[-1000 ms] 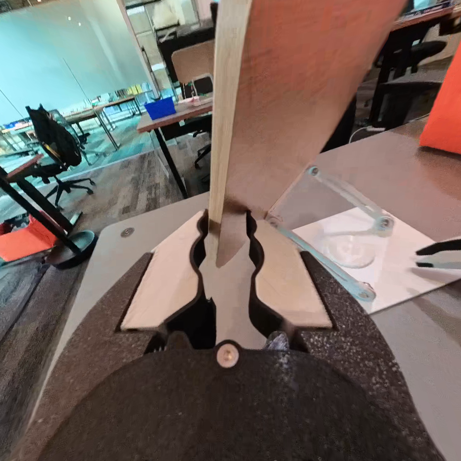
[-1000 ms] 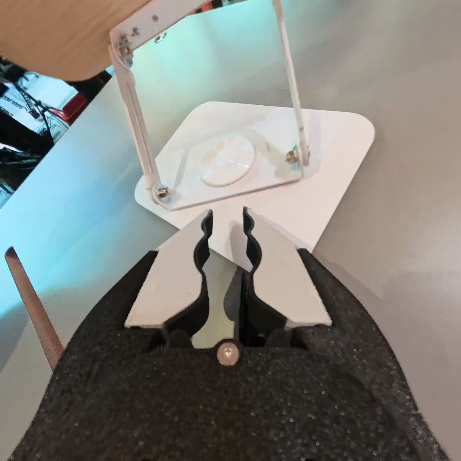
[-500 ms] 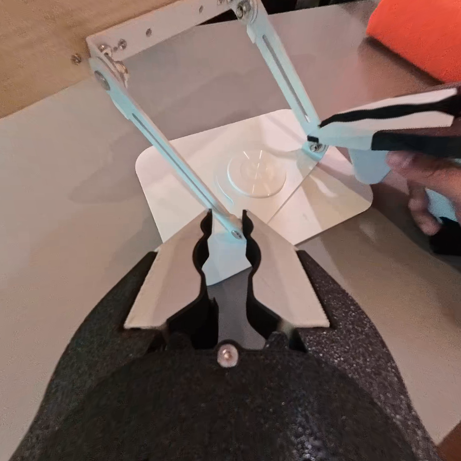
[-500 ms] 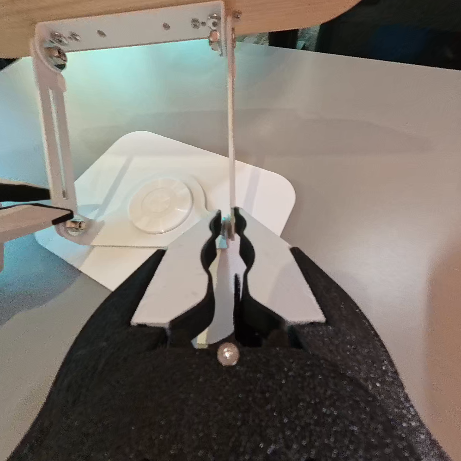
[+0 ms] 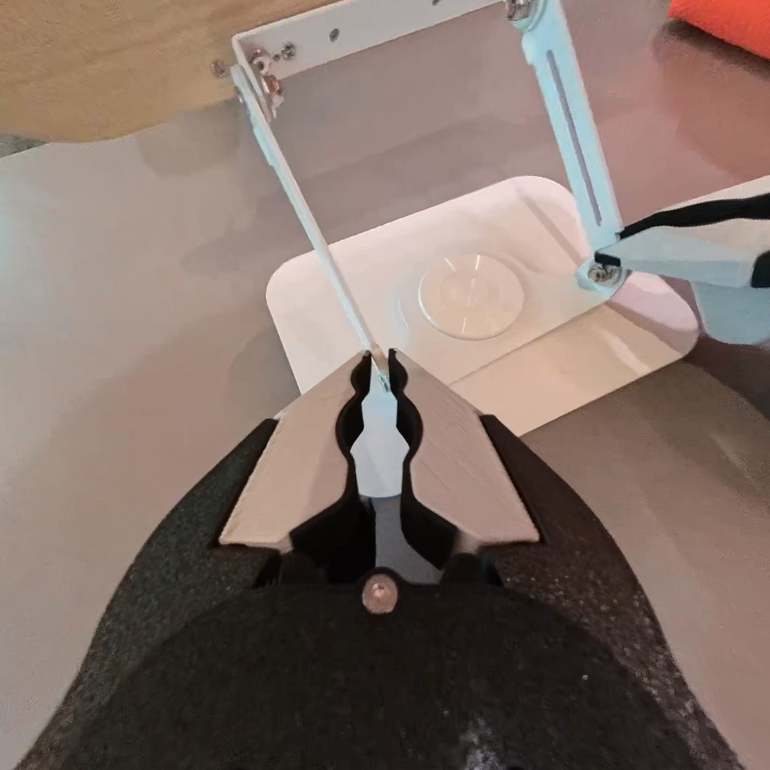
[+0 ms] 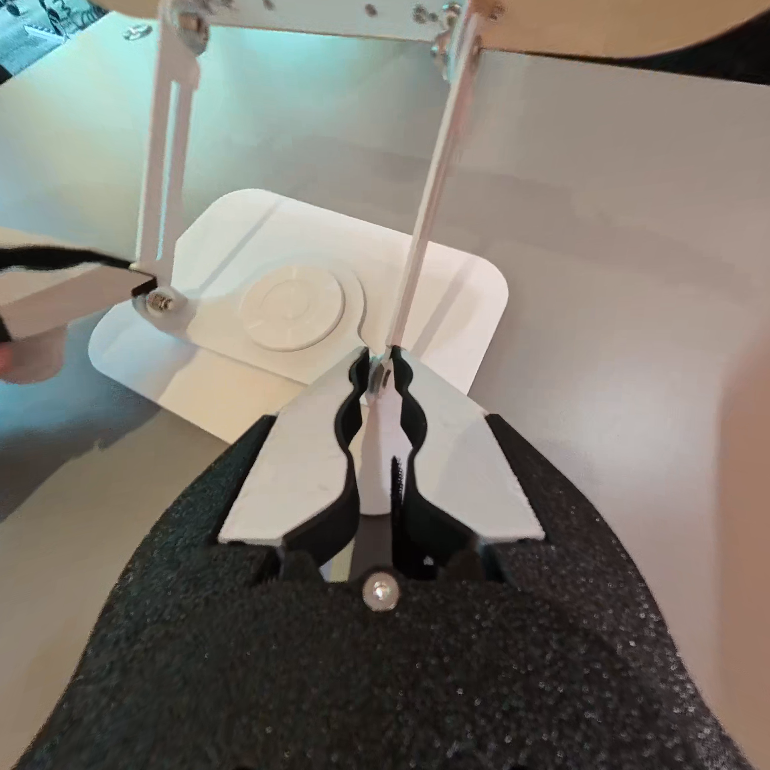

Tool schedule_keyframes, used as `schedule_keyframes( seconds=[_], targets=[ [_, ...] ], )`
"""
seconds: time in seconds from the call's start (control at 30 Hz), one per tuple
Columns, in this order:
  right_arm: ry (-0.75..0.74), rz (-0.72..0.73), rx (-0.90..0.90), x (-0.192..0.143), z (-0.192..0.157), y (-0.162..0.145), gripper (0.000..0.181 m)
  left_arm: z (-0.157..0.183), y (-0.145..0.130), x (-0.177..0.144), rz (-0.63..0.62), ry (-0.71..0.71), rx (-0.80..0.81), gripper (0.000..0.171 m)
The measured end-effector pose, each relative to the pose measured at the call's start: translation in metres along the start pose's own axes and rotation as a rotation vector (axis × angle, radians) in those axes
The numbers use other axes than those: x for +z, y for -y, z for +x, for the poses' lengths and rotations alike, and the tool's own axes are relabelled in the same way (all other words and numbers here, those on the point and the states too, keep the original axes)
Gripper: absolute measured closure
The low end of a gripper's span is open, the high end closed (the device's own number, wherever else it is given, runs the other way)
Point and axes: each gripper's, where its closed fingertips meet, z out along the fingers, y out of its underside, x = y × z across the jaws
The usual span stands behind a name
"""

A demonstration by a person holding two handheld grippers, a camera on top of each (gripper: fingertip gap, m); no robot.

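white metal made up the stand, and its square base plate (image 5: 316, 300) lay flat on the grey table (image 5: 125, 291) with two slotted arms rising from its near corners to a wooden board (image 5: 104, 62) overhead. at one corner of the plate the left gripper (image 5: 378, 354) was clamped on the foot of the left slotted arm (image 5: 308, 225), whose long axis ran up and away from the fingertips. at the next corner the right gripper (image 6: 380, 352) was closed on the right slotted arm (image 6: 433, 175) the same way

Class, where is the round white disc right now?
In both wrist views the round white disc lies flat mid-way on the white square base plate, between the two slotted white uprights.
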Motion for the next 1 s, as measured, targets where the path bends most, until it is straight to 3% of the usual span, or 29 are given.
schedule_keyframes(
  seconds=[0.6,0.67,0.77,0.87,1.0],
  targets=[
    [-0.033,0.014,-0.018,-0.005,-0.004,-0.001,0.169,-0.004,0.003,0.003,0.022,0.020,0.020,0.163],
    [-0.079,0.084,-0.037,-0.014,-0.006,0.009,0.165,-0.007,0.005,-0.006,0.050,0.068,-0.004,0.148],
    [-0.092,0.317,-0.093,-0.066,-0.033,0.036,0.142,0.006,0.019,-0.058,0.183,0.064,-0.074,0.121],
    [0.041,0.457,-0.143,-0.121,-0.092,0.030,0.120,0.045,0.013,-0.138,0.324,-0.078,-0.099,0.105],
    [0.371,0.161,-0.163,-0.184,-0.180,-0.061,0.113,0.092,-0.047,-0.239,0.348,-0.137,-0.074,0.106]
  ],
)
